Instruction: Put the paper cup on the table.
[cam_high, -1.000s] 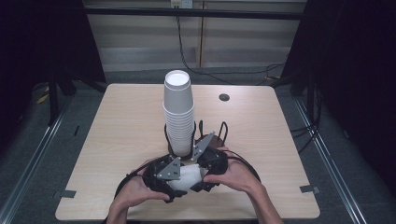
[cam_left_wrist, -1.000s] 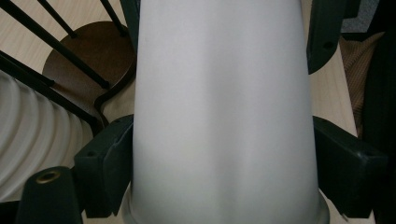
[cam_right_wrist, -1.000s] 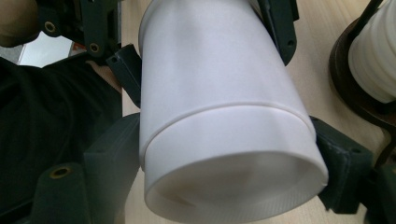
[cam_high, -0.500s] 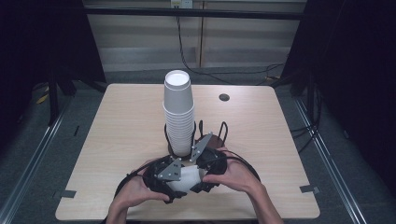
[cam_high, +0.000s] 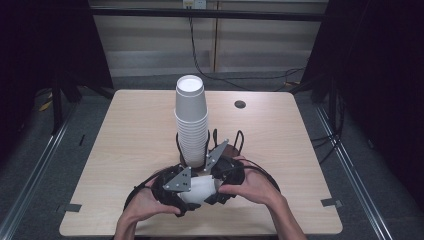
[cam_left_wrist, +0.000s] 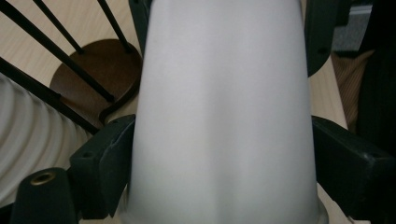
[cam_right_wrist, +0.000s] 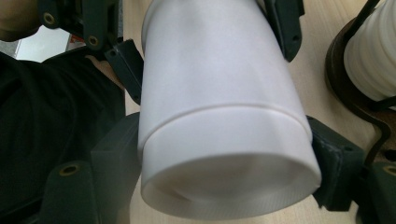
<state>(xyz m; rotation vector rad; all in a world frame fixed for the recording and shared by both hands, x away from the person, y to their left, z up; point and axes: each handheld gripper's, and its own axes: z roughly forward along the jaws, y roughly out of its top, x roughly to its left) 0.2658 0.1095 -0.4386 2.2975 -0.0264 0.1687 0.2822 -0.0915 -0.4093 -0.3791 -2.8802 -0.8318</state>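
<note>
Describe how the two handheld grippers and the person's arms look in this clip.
Both the left gripper and the right gripper are black with blocky black jaws, each topped by a grey three-cornered plate dotted with screws. Black cables loop out from both. The forearms are bare, with no sleeves or gloves.

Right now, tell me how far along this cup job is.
Done: a tall stack of cups stands in the wire holder. In hand: both the left gripper and right gripper have their jaws on either side of one white cup lying level, possibly two nested. Left: getting it onto or off the stack; I cannot tell which.
</note>
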